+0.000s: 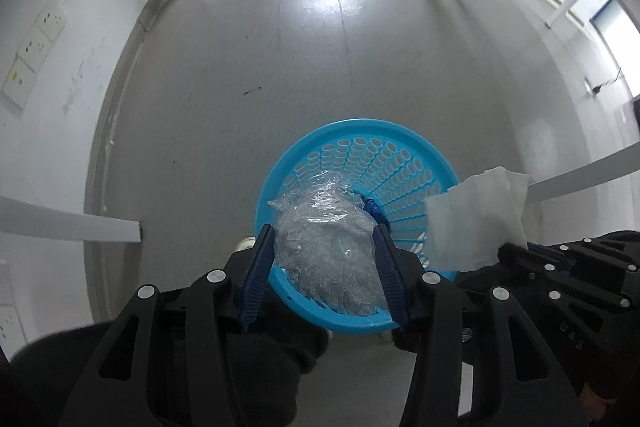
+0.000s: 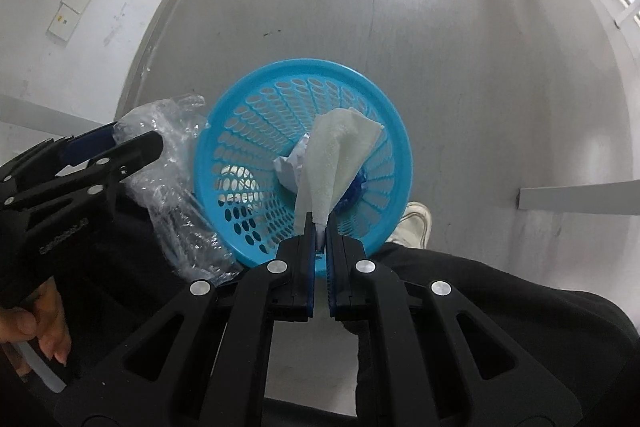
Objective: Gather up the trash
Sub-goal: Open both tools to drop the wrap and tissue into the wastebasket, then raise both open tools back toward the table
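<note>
Both grippers are pointed steeply down over a blue basket on the floor. A crumpled clear plastic wrap is clamped between the left gripper's half-spread jaws. A white paper towel is pinched in the right gripper's nearly closed jaws, hanging above crumpled paper inside the basket.

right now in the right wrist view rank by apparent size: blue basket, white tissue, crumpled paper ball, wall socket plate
1. blue basket
2. white tissue
3. crumpled paper ball and wall socket plate: look alike, the ball is partly hidden, so unranked.
</note>
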Demonstrator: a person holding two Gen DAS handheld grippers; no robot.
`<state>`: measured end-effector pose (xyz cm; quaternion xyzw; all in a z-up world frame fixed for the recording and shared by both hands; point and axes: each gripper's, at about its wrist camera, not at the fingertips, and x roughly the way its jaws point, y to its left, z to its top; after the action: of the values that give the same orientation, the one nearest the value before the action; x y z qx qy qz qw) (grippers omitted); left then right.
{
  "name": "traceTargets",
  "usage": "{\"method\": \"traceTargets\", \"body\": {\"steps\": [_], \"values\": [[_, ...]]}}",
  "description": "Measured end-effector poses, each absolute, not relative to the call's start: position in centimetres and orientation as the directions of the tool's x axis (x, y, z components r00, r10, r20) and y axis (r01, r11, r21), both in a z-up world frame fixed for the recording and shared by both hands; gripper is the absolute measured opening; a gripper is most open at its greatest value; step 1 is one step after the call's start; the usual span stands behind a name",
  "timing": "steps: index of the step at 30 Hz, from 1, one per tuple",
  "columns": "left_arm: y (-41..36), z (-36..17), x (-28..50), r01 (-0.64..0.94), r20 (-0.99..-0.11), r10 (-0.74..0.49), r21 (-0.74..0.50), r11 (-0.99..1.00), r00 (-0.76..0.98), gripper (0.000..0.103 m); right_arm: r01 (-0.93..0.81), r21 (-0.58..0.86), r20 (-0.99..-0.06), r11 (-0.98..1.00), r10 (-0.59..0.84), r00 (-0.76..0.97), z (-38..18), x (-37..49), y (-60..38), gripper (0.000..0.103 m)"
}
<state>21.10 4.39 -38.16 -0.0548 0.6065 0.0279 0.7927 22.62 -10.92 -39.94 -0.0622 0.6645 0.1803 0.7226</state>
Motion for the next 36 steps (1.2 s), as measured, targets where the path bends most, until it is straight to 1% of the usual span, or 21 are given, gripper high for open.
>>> {"method": "traceTargets", "body": {"steps": [2, 4, 10, 13, 15, 16, 18, 20, 22, 23, 29, 32, 36], "values": [[3.8, -38.6, 21.5, -0.075, -0.966, 0.035, 0.016, 0.997, 0.257, 0.050, -0.328, 0.164, -0.982, 0.930, 0.184, 0.030, -40.6, 23.0, -10.9, 0.004], [3.5, -38.9, 21.7, -0.051, -0.965, 0.062, 0.050, 0.997, 0.257, 0.050, -0.317, 0.169, -0.982, 0.933, 0.186, 0.024, -41.3, 23.4, -10.9, 0.004], [3.5, -39.4, 22.4, -0.040, -0.968, 0.066, 0.058, 0.997, 0.242, 0.050, -0.318, 0.163, -0.984, 0.934, 0.177, 0.014, -42.7, 23.9, -10.3, 0.004], [3.7, -39.4, 22.6, -0.053, -0.971, 0.035, 0.023, 0.998, 0.237, 0.051, -0.302, 0.173, -0.983, 0.937, 0.185, 0.010, -43.0, 24.1, -10.2, 0.004], [3.9, -39.2, 22.7, -0.054, -0.968, 0.012, -0.001, 0.999, 0.252, 0.055, -0.293, 0.167, -0.983, 0.941, 0.181, 0.021, -42.9, 24.2, -10.4, 0.008], [3.9, -38.9, 22.7, -0.051, -0.964, 0.004, -0.010, 0.999, 0.267, 0.056, -0.292, 0.171, -0.983, 0.941, 0.185, 0.021, -42.8, 24.3, -10.5, 0.016], [4.0, -38.7, 22.6, -0.058, -0.958, -0.013, -0.031, 0.998, 0.287, 0.061, -0.291, 0.175, -0.981, 0.940, 0.191, 0.026, -42.7, 24.2, -10.5, 0.022], [4.2, -38.5, 22.4, -0.069, -0.953, -0.024, -0.047, 0.997, 0.301, 0.068, -0.292, 0.178, -0.981, 0.940, 0.194, 0.027, -42.7, 24.2, -10.5, 0.023], [4.4, -38.3, 22.3, -0.078, -0.948, -0.027, -0.055, 0.995, 0.319, 0.071, -0.290, 0.176, -0.980, 0.941, 0.195, 0.035, -42.6, 24.2, -10.6, 0.028], [4.6, -38.2, 22.3, -0.083, -0.944, -0.028, -0.058, 0.995, 0.329, 0.074, -0.289, 0.176, -0.980, 0.941, 0.196, 0.038, -42.6, 24.2, -10.7, 0.029], [4.6, -37.5, 21.5, -0.109, -0.936, -0.011, -0.052, 0.993, 0.352, 0.074, -0.300, 0.170, -0.977, 0.939, 0.200, 0.072, -41.4, 23.3, -10.7, 0.029], [4.6, -36.7, 20.9, -0.115, -0.931, -0.012, -0.058, 0.992, 0.365, 0.074, -0.329, 0.152, -0.975, 0.932, 0.196, 0.105, -40.2, 22.5, -10.5, 0.035], [5.2, -35.7, 19.9, -0.147, -0.926, -0.035, -0.097, 0.984, 0.376, 0.074, -0.347, 0.153, -0.964, 0.925, 0.217, 0.153, -38.2, 21.6, -10.9, 0.036]]}}
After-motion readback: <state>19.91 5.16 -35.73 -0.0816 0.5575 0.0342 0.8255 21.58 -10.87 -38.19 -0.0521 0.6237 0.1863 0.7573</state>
